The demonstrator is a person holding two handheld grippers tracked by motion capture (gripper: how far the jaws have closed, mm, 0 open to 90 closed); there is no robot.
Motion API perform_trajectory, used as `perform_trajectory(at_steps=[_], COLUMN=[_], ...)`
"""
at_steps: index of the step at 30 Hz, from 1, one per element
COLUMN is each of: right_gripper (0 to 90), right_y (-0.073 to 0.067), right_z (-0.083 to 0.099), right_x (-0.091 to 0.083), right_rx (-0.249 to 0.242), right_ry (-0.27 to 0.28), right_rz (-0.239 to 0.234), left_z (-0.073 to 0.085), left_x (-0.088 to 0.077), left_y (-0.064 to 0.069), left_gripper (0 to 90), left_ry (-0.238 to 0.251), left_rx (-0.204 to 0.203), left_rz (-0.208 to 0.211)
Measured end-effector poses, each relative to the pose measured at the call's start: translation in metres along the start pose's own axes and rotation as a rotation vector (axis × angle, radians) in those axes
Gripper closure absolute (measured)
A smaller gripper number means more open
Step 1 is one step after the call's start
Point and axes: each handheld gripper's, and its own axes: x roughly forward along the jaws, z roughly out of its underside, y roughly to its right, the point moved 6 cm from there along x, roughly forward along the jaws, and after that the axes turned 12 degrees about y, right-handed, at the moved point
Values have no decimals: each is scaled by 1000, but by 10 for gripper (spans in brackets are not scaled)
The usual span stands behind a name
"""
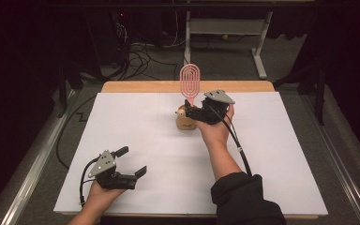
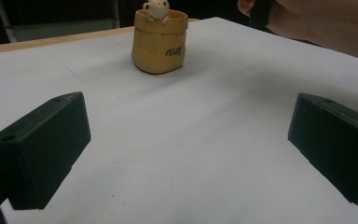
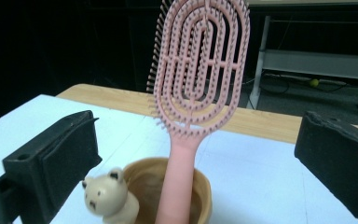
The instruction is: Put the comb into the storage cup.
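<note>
Hairbrush [image 3: 200,70] upright, handle inside yellow bear cup [image 3: 200,193]; right tongs [image 3: 196,158] wide open around it; left tongs [image 2: 186,154] open, empty.

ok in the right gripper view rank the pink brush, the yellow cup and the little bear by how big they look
1. pink brush, largest
2. yellow cup, cut off by the bottom edge, so unsure
3. little bear, smallest

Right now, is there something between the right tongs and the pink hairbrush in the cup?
Nothing visible is in the way. The right tongs are open, with the hairbrush standing upright between the jaws, its handle down in the cup. The little bear sits on the rim, off to one side.
</note>
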Motion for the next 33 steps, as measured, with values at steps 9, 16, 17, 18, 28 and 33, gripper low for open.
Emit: perform_trajectory(at_steps=[9, 16, 17, 18, 28, 33], right_gripper=[2, 2, 3, 2, 3, 2], right_y=[3, 7, 8, 9, 15, 18], right_z=[19, 33, 35, 37, 50, 57], right_x=[-14, -28, -30, -33, -66, -84], right_rx=[-8, -18, -18, -18, -33, -43], right_ry=[-18, -32, -36, -34, -37, -43], right_rz=[-18, -27, -28, -29, -55, -66], left_z=[-1, -1, -1, -1, -1, -1], left_x=[-1, -2, -2, -2, -3, -4], left_y=[-2, -5, -5, -5, -6, -7], left_gripper=[0, 0, 0, 0, 0, 0], left_ry=[5, 4, 4, 5, 2, 6], left_rx=[-4, -2, -4, -3, -6, -15], left_rz=[-4, -12, -13, -13, -20, -26])
